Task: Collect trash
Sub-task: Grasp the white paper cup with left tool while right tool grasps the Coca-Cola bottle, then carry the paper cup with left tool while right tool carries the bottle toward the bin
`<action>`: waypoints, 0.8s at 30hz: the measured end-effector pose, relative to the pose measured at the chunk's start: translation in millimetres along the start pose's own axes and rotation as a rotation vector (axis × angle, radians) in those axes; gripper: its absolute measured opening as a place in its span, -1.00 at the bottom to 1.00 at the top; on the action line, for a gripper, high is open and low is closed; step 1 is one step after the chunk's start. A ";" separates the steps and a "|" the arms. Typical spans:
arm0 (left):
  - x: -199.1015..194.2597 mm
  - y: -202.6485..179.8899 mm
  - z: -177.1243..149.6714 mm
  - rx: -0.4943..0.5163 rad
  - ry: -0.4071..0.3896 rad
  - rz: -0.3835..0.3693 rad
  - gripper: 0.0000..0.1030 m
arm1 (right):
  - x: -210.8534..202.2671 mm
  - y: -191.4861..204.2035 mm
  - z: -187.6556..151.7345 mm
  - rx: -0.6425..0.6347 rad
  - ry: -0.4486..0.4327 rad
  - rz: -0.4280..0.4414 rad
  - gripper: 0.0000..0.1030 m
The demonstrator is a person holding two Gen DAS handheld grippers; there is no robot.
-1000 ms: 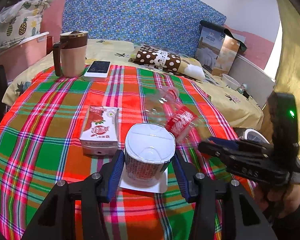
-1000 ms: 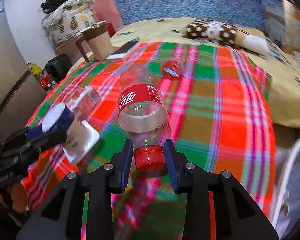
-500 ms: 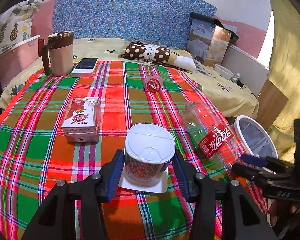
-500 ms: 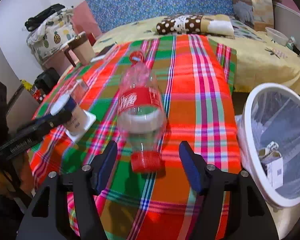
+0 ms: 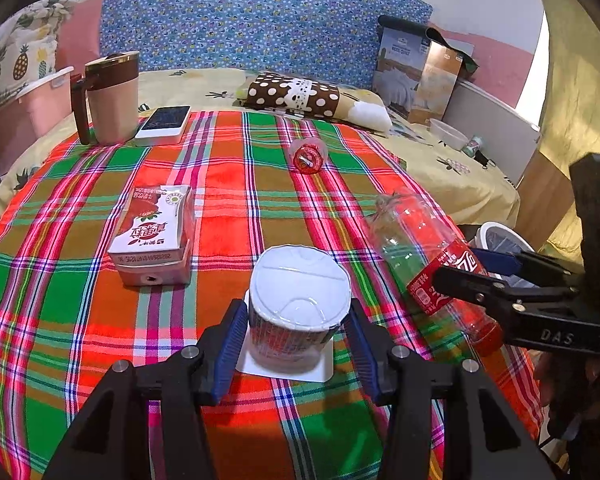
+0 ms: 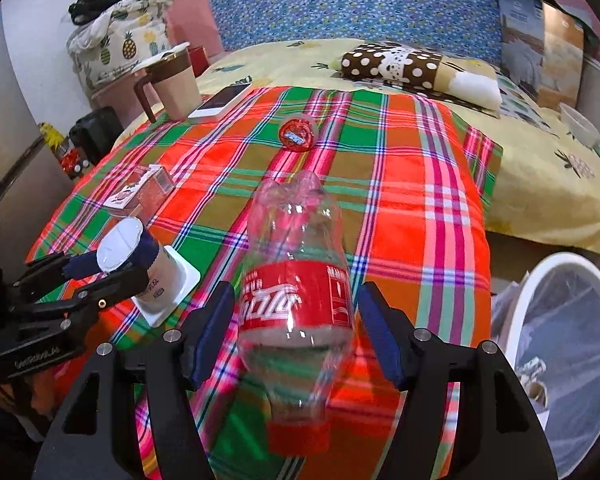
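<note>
Left wrist view: a plaid tablecloth (image 5: 228, 184) covers a table before a bed with a blue floral headboard (image 5: 260, 16). The left gripper (image 5: 298, 344) pinches an upturned white cup (image 5: 298, 300) at 6 o'clock. A juice carton (image 5: 154, 228) lies at 10 o'clock.

Right wrist view: the right gripper (image 6: 296, 332) is spread wide, each finger clear of the lying cola bottle (image 6: 296, 304) between them. A white bin (image 6: 568, 360) sits at 4 o'clock
</note>
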State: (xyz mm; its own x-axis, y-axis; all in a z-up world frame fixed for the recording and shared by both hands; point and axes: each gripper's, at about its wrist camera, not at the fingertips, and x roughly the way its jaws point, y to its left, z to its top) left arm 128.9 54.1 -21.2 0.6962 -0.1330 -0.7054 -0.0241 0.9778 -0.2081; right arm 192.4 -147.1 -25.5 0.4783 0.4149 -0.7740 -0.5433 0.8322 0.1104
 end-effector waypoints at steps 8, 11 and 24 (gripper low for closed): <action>3.1 -1.7 1.8 0.005 -0.001 0.006 -0.04 | 3.9 -3.3 -3.2 0.030 0.055 -0.009 0.23; 2.5 -4.1 0.8 0.012 -0.003 0.013 -0.04 | -1.0 -3.3 -6.6 0.038 0.046 -0.013 0.22; -13.6 -31.5 5.2 0.064 -0.049 -0.005 -0.05 | -40.5 -13.8 -24.7 0.130 -0.060 -0.017 0.22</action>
State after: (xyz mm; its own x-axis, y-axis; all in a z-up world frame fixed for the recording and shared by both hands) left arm 123.9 26.0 -1.6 0.7307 -0.1311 -0.6699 0.0243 0.9857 -0.1665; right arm 163.5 -184.4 -11.1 0.5293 0.4183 -0.7382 -0.4424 0.8784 0.1806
